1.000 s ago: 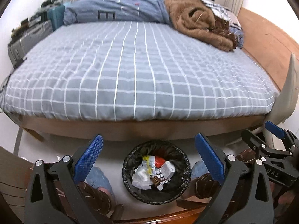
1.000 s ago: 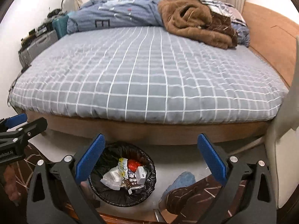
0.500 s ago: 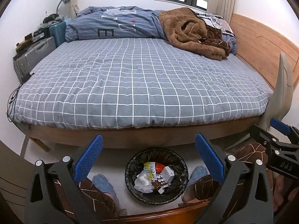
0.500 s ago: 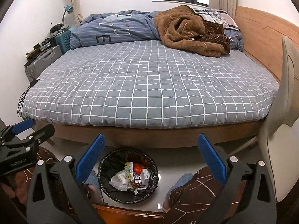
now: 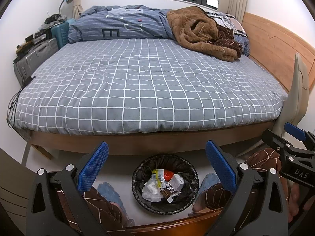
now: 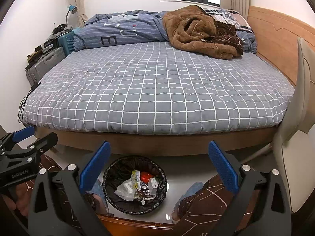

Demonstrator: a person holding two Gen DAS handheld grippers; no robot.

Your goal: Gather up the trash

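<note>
1. A bed (image 5: pixel 149 82) with a grey checked cover fills the middle of both views, from about 9 to 3 o'clock.
2. A brown fleece blanket (image 5: pixel 200 31) lies bunched on the bed at about 1 o'clock, beside a blue striped duvet (image 5: pixel 122 27) at 12 o'clock.
3. A cream chair back (image 6: pixel 299 118) stands at 3 o'clock, just beside the bed corner.
4. Suitcases (image 5: pixel 37 57) line the wall at 10 o'clock.
5. The left gripper (image 5: pixel 156 165) and the right gripper (image 6: pixel 159 165) hang side by side at 6 o'clock, each with jaws spread wide and holding nothing.
6. A black-lined bin (image 5: pixel 137 188) sits on the floor at 6 o'clock, between the person's slippered feet (image 5: pixel 107 192).
7. The trash (image 5: pixel 163 184), wrappers and small cartons, lies inside the bin.
</note>
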